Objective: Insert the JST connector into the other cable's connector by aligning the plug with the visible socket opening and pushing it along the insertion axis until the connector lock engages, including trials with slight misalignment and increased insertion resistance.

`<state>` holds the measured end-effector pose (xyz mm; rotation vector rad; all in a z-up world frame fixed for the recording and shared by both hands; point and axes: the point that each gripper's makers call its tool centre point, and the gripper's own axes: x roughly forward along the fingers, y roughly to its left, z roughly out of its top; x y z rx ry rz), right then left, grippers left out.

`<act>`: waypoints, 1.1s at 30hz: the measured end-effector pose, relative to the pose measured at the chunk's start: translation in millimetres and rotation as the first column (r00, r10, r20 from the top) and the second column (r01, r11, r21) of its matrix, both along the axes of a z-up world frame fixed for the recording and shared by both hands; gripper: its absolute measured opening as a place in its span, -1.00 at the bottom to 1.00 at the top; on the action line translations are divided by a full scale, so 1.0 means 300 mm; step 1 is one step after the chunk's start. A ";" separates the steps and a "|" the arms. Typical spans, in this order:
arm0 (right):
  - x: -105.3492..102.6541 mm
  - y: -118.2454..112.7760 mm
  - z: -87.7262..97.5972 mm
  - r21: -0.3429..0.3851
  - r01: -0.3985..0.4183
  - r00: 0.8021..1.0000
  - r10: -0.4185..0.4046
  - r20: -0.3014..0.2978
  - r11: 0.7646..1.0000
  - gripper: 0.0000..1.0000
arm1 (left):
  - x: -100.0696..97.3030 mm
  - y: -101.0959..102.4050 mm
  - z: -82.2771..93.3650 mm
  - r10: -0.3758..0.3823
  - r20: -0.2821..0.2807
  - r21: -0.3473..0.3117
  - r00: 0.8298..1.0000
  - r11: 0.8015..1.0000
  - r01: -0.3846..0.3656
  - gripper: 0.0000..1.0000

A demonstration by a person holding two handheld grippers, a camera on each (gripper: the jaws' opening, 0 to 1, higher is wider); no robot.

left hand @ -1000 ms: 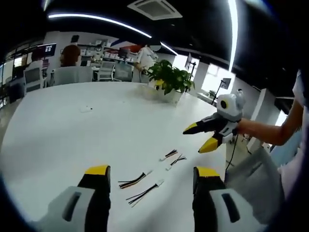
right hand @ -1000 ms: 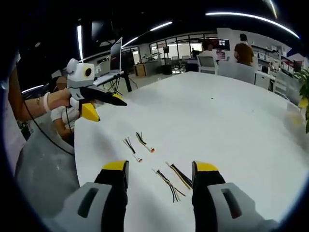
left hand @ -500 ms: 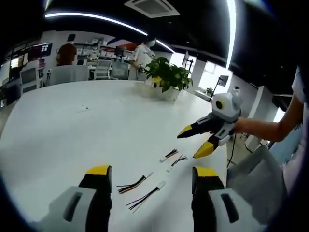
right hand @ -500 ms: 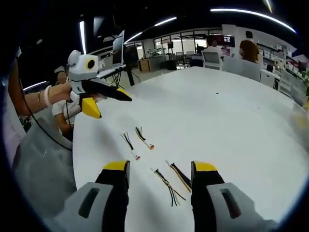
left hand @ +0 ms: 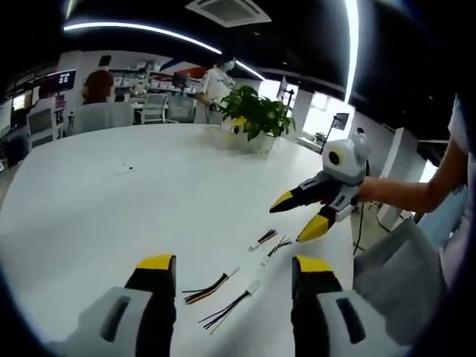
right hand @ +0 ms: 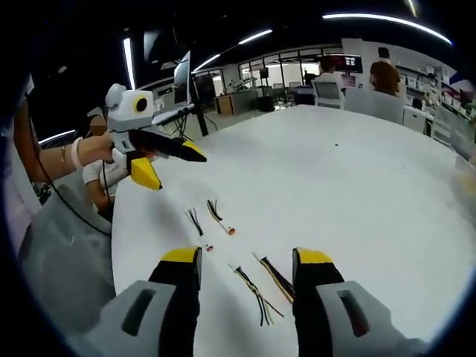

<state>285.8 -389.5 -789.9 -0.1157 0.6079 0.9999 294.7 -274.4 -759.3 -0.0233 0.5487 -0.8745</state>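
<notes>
Cables: four short JST leads (left hand: 223, 294) lie loose near my edge of the white desk (left hand: 111, 208) | left gripper (left hand: 232, 269) released, empty, above them | right gripper (right hand: 245, 260) likewise spread, holding nothing | potted plant (left hand: 256, 119) at far edge.

A potted plant (left hand: 258, 119) stands on the white table (left hand: 111, 201) — chairs (left hand: 104, 115) (occupied) behind.

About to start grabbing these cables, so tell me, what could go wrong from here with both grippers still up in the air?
Four short cables lie close together on the white table. The left gripper, open above the near pair, could pinch both at once or catch the thin wires instead of the white connector. The right gripper, open over the far pair, could pick a cable that does not mate. Closing jaws might also push these light cables aside.
</notes>
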 end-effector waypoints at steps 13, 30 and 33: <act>0.020 -0.009 -0.016 0.021 -0.063 0.997 0.062 0.040 0.998 -0.25 | 0.015 -0.011 -0.021 -0.070 0.049 0.015 0.996 0.998 0.069 -0.01; 0.049 -0.025 -0.052 0.041 -0.063 0.998 0.062 0.014 0.997 -0.50 | 0.035 -0.019 -0.071 -0.067 0.033 -0.023 0.997 0.997 0.067 -0.34; 0.055 -0.030 -0.059 0.038 -0.067 0.998 0.066 0.018 0.997 -0.53 | 0.034 -0.026 -0.076 -0.079 0.037 -0.023 0.996 0.997 0.080 -0.34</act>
